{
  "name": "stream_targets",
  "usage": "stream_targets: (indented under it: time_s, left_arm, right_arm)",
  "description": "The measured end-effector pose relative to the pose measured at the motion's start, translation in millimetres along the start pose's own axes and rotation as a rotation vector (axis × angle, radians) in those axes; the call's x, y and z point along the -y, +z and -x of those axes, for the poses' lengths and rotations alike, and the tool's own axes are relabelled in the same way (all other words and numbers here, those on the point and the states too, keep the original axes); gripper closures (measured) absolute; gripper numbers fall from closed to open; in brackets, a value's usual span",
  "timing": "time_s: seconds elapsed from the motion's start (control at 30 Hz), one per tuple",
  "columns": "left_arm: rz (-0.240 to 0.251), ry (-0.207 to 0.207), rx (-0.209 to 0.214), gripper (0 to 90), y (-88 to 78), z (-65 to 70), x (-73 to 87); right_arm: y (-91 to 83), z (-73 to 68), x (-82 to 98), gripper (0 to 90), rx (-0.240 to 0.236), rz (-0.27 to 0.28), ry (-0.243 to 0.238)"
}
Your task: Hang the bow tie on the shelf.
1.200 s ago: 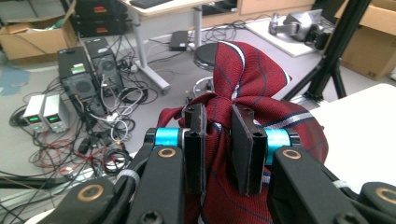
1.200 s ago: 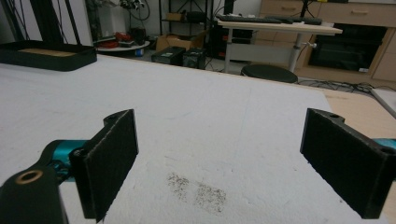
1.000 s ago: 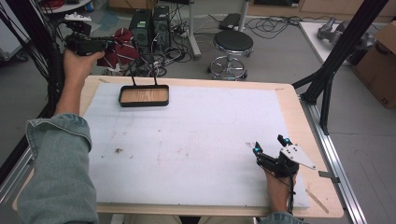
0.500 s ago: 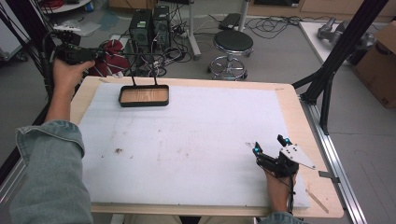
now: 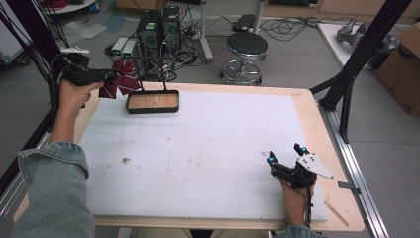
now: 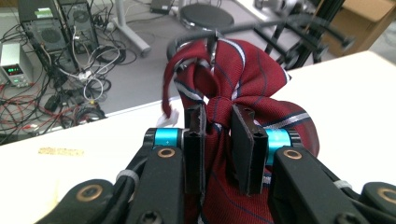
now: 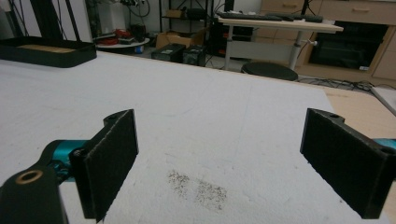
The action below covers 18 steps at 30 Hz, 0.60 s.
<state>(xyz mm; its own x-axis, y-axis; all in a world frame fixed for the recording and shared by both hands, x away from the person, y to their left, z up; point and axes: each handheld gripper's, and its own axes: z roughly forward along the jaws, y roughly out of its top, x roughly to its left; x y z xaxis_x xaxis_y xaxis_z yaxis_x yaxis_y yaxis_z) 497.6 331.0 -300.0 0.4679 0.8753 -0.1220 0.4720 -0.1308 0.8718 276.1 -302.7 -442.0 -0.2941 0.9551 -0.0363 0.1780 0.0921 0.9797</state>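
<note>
I count one white-padded table (image 5: 208, 148), one black tray (image 5: 152, 102) at its far left, my right gripper (image 5: 287, 154) resting near-right with jaws wide apart, and my left gripper (image 6: 218, 140) clamping one striped maroon necktie (image 6: 247, 88), partly hidden, off the far-left edge.

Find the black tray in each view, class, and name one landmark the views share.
High view: black tray at the table's far left, right of the left gripper.
Left gripper view: I cannot make it out.
Right gripper view: top left corner.
Shared landmark: the round black stool.
</note>
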Motion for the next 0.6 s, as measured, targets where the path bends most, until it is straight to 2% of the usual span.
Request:
stream_targets:
  time_s: [0.13,0.33,0.47,0.6]
  left_arm:
    - [-0.015,0.021,-0.028,75.0,7.7,3.5,4.1]
    - [-0.010,0.030,-0.050,74.0,10.0,4.6,5.0]
    - [-0.019,0.040,-0.076,69.7,11.2,4.1,6.2]
    - [-0.015,0.043,-0.086,66.9,10.6,3.1,7.5]
  right_arm:
    - [0.0,0.2,-0.1,10.4,-0.001,0.000,-0.001]
    - [0.4,0.4,-0.1,10.4,-0.001,0.003,-0.009]
    - [0.2,0.1,-0.1,10.4,-0.001,0.001,-0.002]
    - [0.3,0.3,-0.1,10.4,-0.001,0.002,-0.007]
